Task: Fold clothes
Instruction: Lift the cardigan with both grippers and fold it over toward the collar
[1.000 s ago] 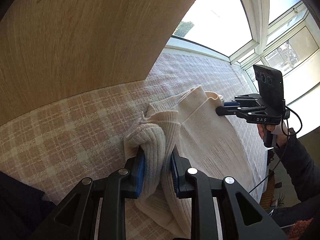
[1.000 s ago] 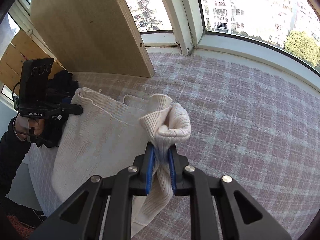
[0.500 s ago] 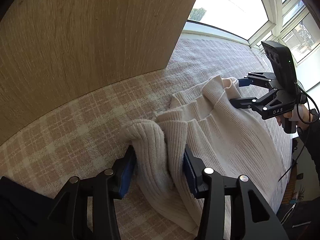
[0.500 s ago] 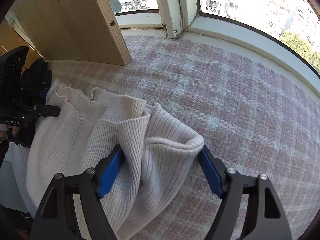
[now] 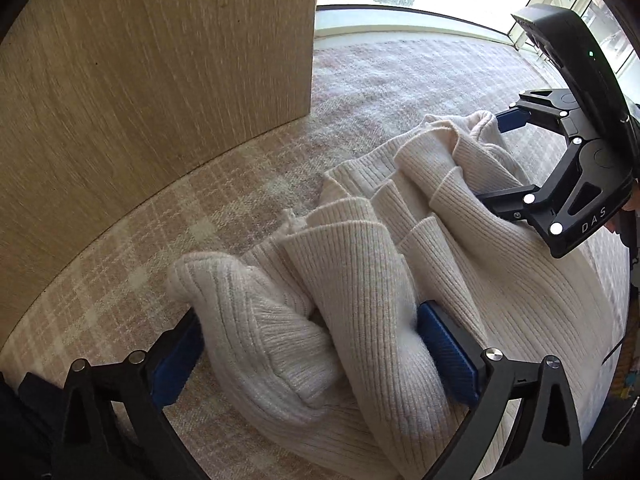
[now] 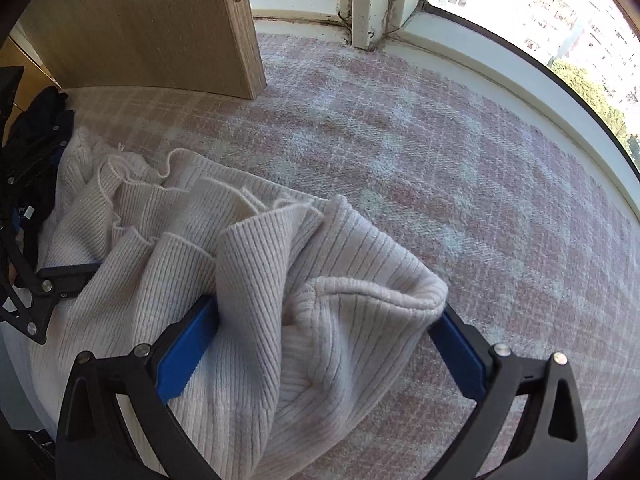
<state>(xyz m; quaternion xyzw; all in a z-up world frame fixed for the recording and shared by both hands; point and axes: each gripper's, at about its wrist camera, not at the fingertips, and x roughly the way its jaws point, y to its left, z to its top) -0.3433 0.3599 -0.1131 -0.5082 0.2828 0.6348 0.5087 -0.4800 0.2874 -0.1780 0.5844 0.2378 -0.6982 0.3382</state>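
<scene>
Sweater (image 5: pixel 400 264) beside wooden panel (image 5: pixel 160 80)

The only lettering I can make out is "DAS", in pale capitals on the black body of the right gripper (image 5: pixel 520 152), seen at about three o'clock from the left wrist. Nothing else here carries readable writing.
</scene>
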